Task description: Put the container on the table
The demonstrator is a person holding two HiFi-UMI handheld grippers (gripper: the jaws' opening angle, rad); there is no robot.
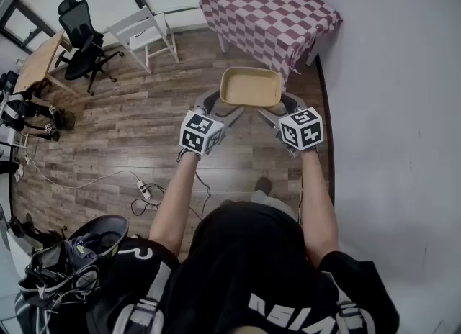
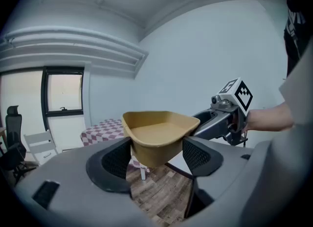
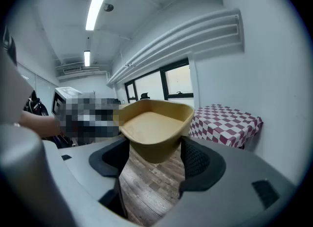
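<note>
Tan shallow container (image 1: 250,87) with rounded corners, held in the air above the wood floor (image 1: 122,138). Left tool (image 1: 218,106) and right tool (image 1: 282,109) each clamp one end. Checked-cloth worktop (image 1: 270,12) just beyond; white walls.

Wood-plank floor (image 1: 130,145) beneath white walls (image 1: 396,73): a checkered-cloth table (image 1: 270,12) at 12 o'clock, a white chair (image 1: 144,34) at 11, a black office chair (image 1: 75,16) at 10; a ceiling strip light (image 3: 99,2) glows.

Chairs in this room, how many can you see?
2: a black office chair by the wooden desk, and a white chair beside it. Others may be hidden.
</note>
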